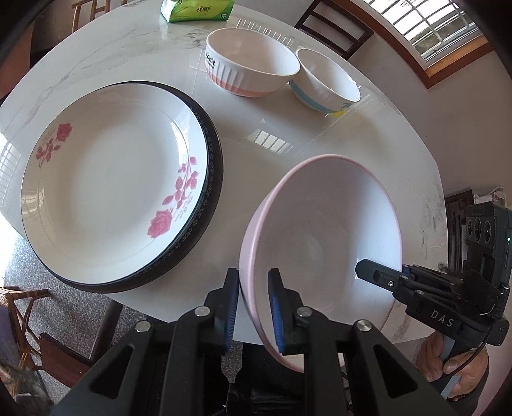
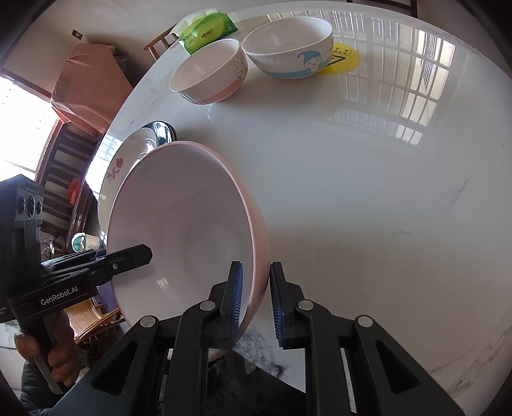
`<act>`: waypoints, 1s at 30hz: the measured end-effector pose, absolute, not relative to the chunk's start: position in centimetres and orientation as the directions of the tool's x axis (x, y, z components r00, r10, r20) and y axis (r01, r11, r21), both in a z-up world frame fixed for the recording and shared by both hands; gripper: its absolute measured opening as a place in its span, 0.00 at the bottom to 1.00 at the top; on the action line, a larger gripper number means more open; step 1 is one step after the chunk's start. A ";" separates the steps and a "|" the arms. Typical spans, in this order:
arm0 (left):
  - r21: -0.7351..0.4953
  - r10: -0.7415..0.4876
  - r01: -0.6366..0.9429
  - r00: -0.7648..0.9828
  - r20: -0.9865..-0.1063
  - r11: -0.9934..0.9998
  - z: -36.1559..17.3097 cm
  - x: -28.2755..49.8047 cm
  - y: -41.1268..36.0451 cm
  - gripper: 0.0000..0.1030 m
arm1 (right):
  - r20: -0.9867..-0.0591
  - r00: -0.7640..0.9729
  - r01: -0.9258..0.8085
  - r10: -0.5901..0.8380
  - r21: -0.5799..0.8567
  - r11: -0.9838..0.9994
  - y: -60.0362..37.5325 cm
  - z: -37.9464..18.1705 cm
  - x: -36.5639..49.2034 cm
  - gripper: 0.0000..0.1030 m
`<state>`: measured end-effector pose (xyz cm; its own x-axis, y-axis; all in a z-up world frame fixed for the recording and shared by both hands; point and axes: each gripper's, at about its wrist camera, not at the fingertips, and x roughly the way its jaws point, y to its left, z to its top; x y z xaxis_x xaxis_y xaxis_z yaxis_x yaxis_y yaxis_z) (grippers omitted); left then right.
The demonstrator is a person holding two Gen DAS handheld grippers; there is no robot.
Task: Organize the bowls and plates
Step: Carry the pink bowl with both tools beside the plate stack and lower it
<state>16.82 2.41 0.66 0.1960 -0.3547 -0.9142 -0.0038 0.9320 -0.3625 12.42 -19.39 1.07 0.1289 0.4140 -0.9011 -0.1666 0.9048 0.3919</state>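
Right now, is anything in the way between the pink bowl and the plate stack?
Nothing visible. Only bare table lies between the pink bowl and the rose plate; both small bowls stand farther back.

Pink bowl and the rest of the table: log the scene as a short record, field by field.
held item: pink bowl, tilted, above the table edge
left gripper: shut on the bowl's rim
right gripper: shut on the opposite rim
plates: rose-print plate stacked on a black-rimmed plate
other bowls: rabbit bowl and blue-striped bowl, upright, side by side
also present: green tissue pack
surface: white marble table
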 end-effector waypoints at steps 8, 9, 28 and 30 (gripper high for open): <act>-0.345 -0.340 0.015 0.225 -0.913 0.938 0.6 17.1 2.2 0.18 | -0.892 0.131 -0.150 0.433 0.414 0.898 -20.0 0.6 12.5 0.16; -0.339 -0.335 0.022 0.232 -0.913 0.940 0.7 17.1 2.1 0.18 | -0.890 0.132 -0.151 0.436 0.417 0.896 -19.9 0.6 12.5 0.17; -0.259 -0.275 0.096 0.396 -0.876 0.961 6.0 17.0 4.2 0.23 | -0.822 0.291 -0.159 0.490 0.463 0.872 -22.0 4.7 14.3 0.25; -0.259 -0.272 0.088 0.406 -0.873 0.962 6.4 17.6 4.6 0.23 | -0.810 0.300 -0.167 0.504 0.476 0.863 -21.8 5.6 14.7 0.25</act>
